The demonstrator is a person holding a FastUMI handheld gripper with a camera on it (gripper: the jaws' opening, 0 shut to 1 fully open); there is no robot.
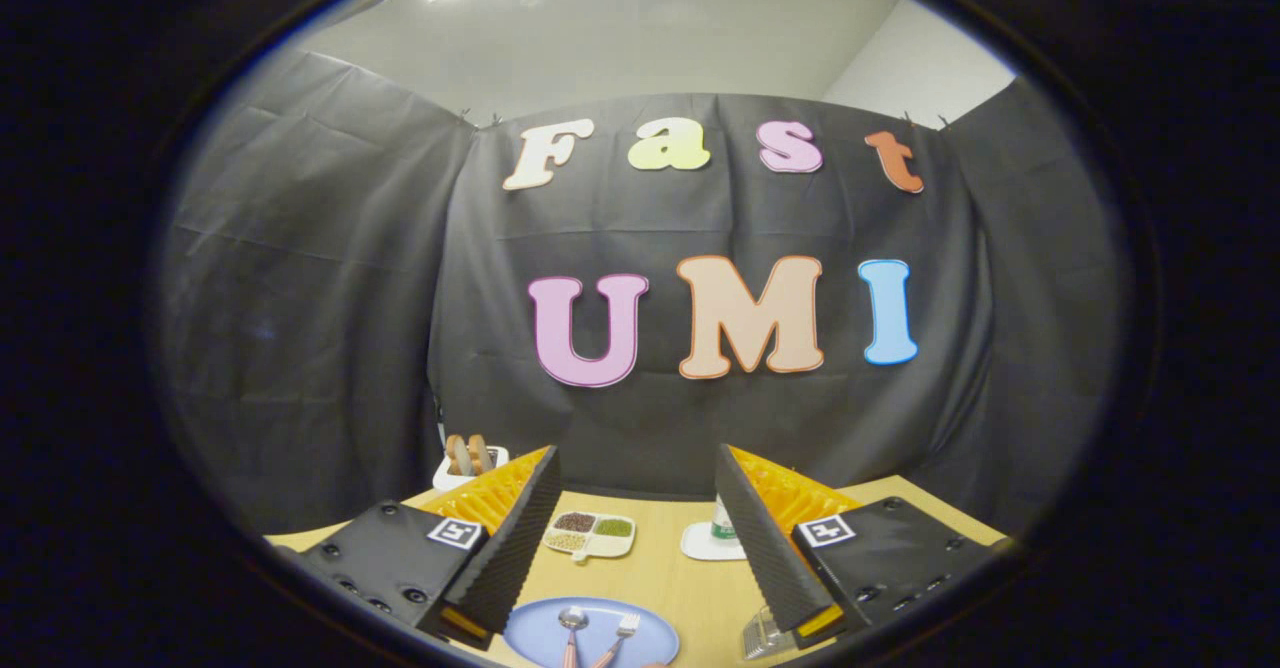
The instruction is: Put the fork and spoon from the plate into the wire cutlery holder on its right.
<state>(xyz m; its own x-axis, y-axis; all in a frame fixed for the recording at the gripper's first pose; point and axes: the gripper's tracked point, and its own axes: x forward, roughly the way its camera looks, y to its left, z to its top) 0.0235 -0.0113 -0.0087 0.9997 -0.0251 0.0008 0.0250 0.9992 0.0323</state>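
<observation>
Ribbed pads line the inner faces of the two fingers (520,538), which stand wide apart with nothing between them but open air, so the gripper (635,538) is open and holds nothing. It hangs above the pale wooden counter (660,573), tilted so that the booth's dark cloth wall rises beyond.

Just below the gap between the fingers lies a round light-blue plate (530,638). On it rest the spoon (572,623), bowl pointing away, and the fork (622,630) just to its right, tines pointing away; the two lie side by side and their handles, pinkish in tone, converge slightly toward the near rim. Neither is touched by the fingers.

To the right of the plate, partly hidden under the right finger, a bit of the wire cutlery holder (760,636) shows as pale, glinting mesh; how it stands cannot be told from what shows.

Farther out on the counter, between the fingers, sits a white divided dish (590,535) with three compartments holding dark, green and yellowish grains. Right of it, beside the inner edge of the right finger, a small bottle (722,523) stands upright on a white coaster (705,546). Beyond the left finger, near the back wall, a white container (470,460) holds several brownish rounded items, too small to identify.
</observation>
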